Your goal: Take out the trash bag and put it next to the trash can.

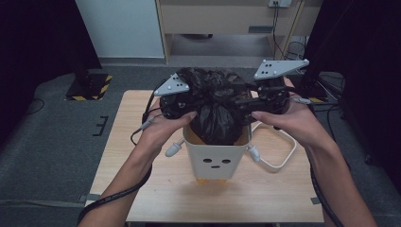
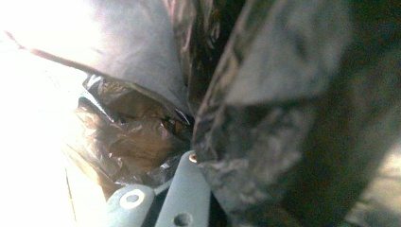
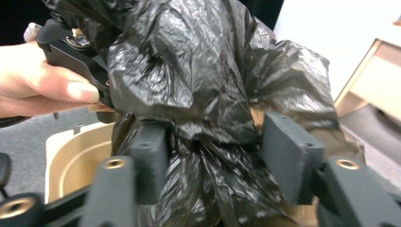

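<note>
The black bin bag [image 1: 215, 106] is bunched up at its neck and hanging half out of the little white bin [image 1: 215, 158] with the face on it, which sits mid-table on the wooden table [image 1: 142, 189]. Looks like the job right now is either knotting the top or lifting the liner out.

Left gripper [image 1: 182, 106] is pressed together on a fold of the bag at its left side, and its own view is wall-to-wall crinkled plastic [image 2: 265, 118] right up against the lens. Right gripper [image 3: 213, 156] has its jaws spread with the gathered neck [image 3: 208, 142] sitting between them, pads not really biting it as far as I can tell.

If it were me: keep the left pinch firm as the anchor, then close the right one lower on the twisted neck (not on the puffy part above, that just slips). Pull straight up so the bin doesn't tip. A white cable [image 1: 279, 156] loops on the table just beside the bin, so watch that doesn't snag.
</note>
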Demonstrator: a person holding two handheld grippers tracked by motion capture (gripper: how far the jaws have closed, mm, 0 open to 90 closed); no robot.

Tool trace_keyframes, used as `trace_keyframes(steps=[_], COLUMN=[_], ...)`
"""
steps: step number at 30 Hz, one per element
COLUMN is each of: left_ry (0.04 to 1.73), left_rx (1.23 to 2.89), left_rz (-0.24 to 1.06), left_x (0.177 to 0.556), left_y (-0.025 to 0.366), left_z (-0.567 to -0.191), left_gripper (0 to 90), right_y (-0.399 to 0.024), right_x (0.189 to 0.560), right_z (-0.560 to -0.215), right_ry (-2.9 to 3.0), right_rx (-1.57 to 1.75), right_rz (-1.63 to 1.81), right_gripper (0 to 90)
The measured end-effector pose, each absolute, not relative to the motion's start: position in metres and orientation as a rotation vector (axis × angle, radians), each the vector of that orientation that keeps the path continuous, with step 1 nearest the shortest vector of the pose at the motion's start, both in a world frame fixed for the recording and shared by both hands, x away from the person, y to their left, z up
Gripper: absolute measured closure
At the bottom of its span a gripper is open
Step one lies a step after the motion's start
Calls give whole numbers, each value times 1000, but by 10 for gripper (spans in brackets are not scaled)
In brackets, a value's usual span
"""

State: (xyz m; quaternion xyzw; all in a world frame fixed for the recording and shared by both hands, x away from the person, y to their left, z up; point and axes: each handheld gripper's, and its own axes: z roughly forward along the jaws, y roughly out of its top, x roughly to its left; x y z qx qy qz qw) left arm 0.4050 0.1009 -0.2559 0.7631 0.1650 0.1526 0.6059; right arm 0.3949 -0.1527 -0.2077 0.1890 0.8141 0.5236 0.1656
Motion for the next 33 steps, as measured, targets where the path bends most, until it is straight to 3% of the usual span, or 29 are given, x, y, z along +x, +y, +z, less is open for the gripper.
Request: trace_keyframes(steps=[5,16,33], left_ry=[385,393,418], left_rx=[1764,1737,1734], left_rz=[355,371,374], left_x=[405,406,405], left_y=[100,108,111], left_z=[-258,-251,-253], left_gripper=[887,888,887], right_y=[-157,-181,-221], right_x=[390,389,393], right_z=[-207,-212,-221], right_ry=[2289,2222,2111], right_rx=[520,640,856], right_rz=[1477,1477,1451], right_gripper=[259,70,39])
